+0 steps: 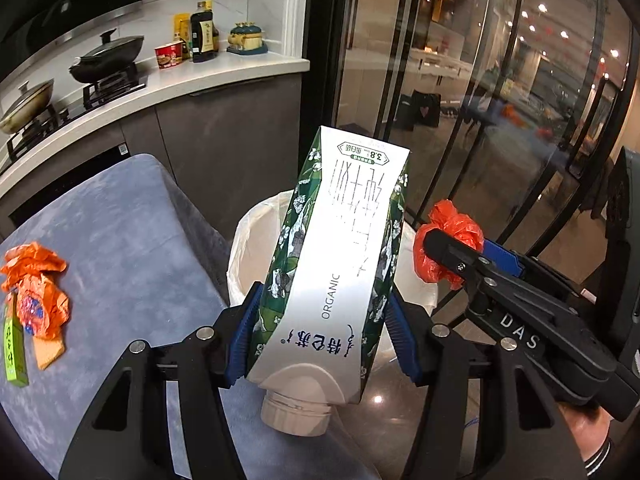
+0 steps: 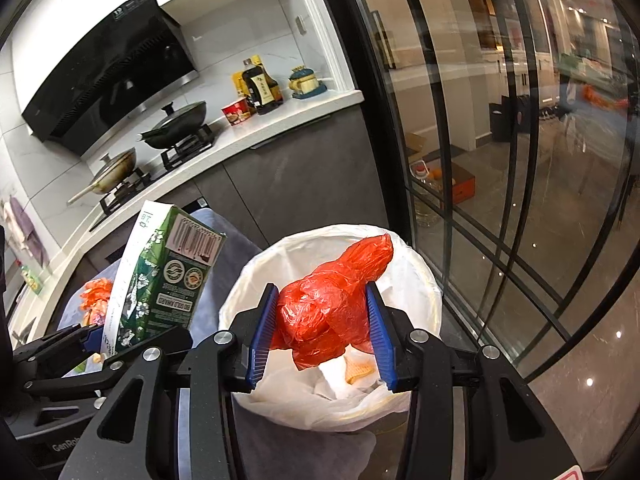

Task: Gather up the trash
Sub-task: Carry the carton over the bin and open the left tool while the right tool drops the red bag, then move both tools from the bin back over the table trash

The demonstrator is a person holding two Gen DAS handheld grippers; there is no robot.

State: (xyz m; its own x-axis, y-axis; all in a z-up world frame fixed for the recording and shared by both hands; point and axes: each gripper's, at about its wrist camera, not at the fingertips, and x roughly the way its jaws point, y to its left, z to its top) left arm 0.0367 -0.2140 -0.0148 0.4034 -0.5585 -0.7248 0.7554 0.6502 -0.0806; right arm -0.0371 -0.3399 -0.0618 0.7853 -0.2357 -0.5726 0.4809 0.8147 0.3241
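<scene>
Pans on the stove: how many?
2. The dark lidded pan sits on the burner nearer the bottles; the golden lidded pan is on the burner to its left. More may sit outside the frame.

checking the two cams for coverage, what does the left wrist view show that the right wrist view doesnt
Only the left wrist view: the carton's white cap and the green box on the grey cloth.
Only the right wrist view: the barcode on the carton and scraps inside the bin.
Both: the milk carton in the left claw, the red bag in the right claw, and the lined bin.
</scene>
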